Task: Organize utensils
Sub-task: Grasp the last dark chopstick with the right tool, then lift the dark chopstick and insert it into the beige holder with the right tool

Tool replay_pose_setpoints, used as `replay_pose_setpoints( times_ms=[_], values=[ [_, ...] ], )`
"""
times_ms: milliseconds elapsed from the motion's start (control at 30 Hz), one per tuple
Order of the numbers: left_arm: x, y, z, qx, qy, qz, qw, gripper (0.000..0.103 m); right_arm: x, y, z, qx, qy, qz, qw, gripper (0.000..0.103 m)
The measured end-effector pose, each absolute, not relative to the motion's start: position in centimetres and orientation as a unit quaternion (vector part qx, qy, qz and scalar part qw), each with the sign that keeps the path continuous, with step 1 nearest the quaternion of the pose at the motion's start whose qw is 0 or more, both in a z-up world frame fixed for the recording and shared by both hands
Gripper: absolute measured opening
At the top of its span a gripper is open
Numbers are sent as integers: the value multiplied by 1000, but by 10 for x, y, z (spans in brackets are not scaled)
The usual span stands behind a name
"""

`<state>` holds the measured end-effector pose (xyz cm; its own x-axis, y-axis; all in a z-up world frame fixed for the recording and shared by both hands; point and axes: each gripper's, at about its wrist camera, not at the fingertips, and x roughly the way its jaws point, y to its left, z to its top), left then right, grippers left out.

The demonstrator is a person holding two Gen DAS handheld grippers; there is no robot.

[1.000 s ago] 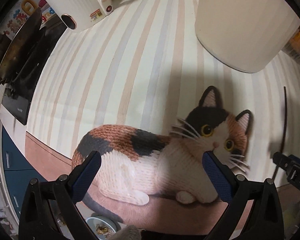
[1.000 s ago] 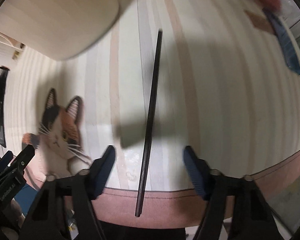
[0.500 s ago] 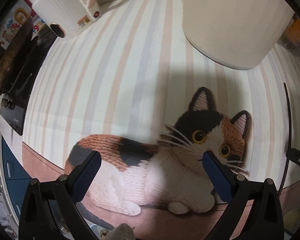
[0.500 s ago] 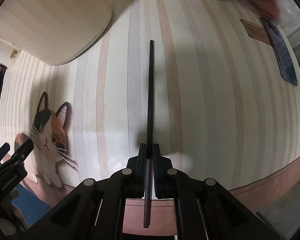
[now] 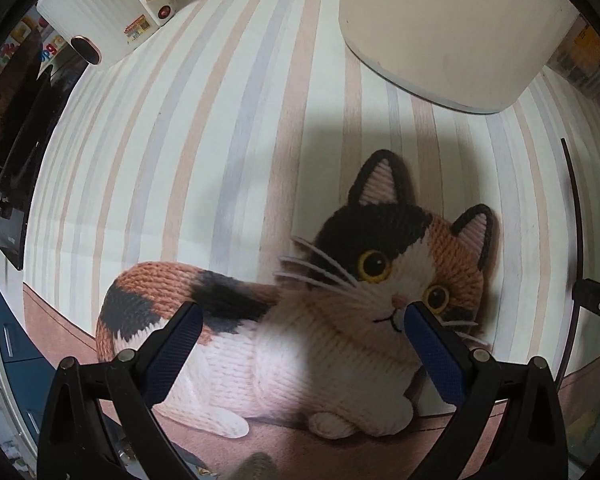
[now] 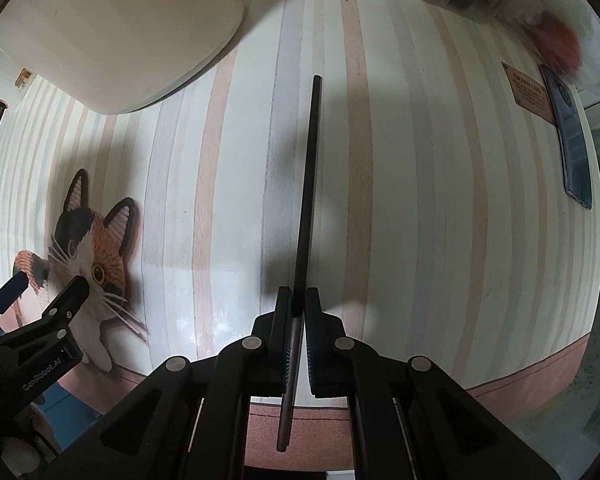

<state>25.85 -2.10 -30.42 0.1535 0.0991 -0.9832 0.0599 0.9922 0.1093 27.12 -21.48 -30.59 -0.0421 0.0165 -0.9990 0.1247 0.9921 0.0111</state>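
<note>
The right claw is pressed together on a thin black chopstick, pinching it near its lower end while pointing down at the worktop. Most of the stick runs away from the pads across the striped mat, and a short tail shows below the pads, towards the mat's pink border. Whether the stick is already clear of the mat I cannot tell.

The left claw is spread and empty, hanging over the cat picture printed on the same mat, with nothing between its blue pads. From that side the chopstick appears as a dark curved line at the far right edge.

Beyond both claws stands a large cream container, well apart from the stick's far tip; it looks like the likely holder for utensils, though its opening is not visible. A blue phone-like object lies near the mat's right edge.

The step in hand appears to be lifting the chopstick. Because the grip sits far from the stick's middle, the long free end will tend to droop or swivel between the pads. A straight, slow rise should keep it steady, and tilting the far tip down before carrying it towards the container would help it enter cleanly. The left claw is best kept out of the stick's swing.
</note>
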Motion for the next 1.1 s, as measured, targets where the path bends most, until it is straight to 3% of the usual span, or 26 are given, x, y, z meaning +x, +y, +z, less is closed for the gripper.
replay_pose_setpoints(
  times_ms=[367, 833, 1100],
  values=[
    [265, -18, -279, 62, 632, 3, 773, 103, 267, -216, -289, 98, 664, -39, 740, 6],
    [265, -13, -176, 23, 552, -11, 833, 103, 250, -229, -188, 130, 504, -43, 853, 6],
    [309, -8, -81, -4, 493, -15, 870, 103, 279, -235, -74, 174, 394, -16, 902, 6]
  ],
)
